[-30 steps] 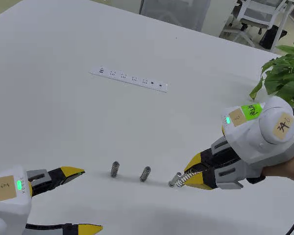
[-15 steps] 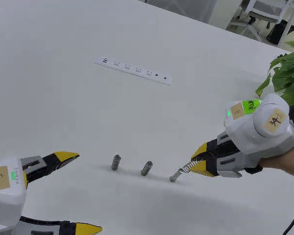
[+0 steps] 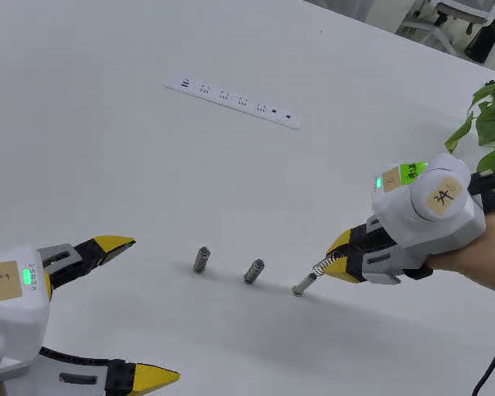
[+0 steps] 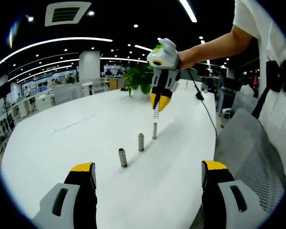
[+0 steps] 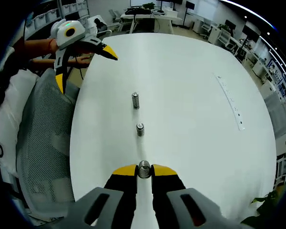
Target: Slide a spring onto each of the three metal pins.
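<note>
springs are already fitted on two pins. the last spring is clamped in the right gripper, just above the bare third pin on the counter. the left gripper is held wide open and empty. next, the spring bore is to be aligned over the pin tip and lowered.

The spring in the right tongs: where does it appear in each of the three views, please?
Head view: spring right of centre, at the right tongs tips.
Left gripper view: upper centre, hanging above the bare pin.
Right gripper view: bottom centre, between the yellow tips.
Shared landmark: the middle pin, already carrying a spring.
</note>
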Tool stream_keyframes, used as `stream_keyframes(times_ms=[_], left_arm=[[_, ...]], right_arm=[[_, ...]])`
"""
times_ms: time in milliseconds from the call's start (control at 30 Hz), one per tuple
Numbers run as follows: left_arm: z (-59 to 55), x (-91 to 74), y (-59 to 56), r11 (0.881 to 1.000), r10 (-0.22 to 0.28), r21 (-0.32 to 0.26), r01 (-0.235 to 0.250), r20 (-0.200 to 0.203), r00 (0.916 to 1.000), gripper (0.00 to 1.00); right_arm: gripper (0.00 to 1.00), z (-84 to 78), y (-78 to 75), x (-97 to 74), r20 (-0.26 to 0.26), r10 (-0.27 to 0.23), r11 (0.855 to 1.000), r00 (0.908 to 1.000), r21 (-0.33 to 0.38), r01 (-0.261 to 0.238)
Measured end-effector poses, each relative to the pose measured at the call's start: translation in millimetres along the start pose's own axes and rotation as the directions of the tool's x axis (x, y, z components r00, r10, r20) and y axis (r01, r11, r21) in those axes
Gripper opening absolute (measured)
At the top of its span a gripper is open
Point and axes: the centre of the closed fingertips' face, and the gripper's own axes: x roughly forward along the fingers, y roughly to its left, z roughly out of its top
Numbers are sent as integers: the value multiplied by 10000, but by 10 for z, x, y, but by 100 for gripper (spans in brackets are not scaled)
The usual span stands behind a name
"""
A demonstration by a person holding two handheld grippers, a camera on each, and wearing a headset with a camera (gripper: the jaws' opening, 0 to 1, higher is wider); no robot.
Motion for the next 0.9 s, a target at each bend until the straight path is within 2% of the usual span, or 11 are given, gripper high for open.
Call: stream_keyframes(times_ms=[467,900], left_arm=[[-11,58,17,9999,-78,-147,79,20,10000,94],[-41,83,-8,9995,-212,-254,212,2,9998,93]], right_arm=[[12,-57,-29,125,-297,187,9998,9994,-5,-187],[12,-84,-18,225,-341,302,9995,9990,69,-300]])
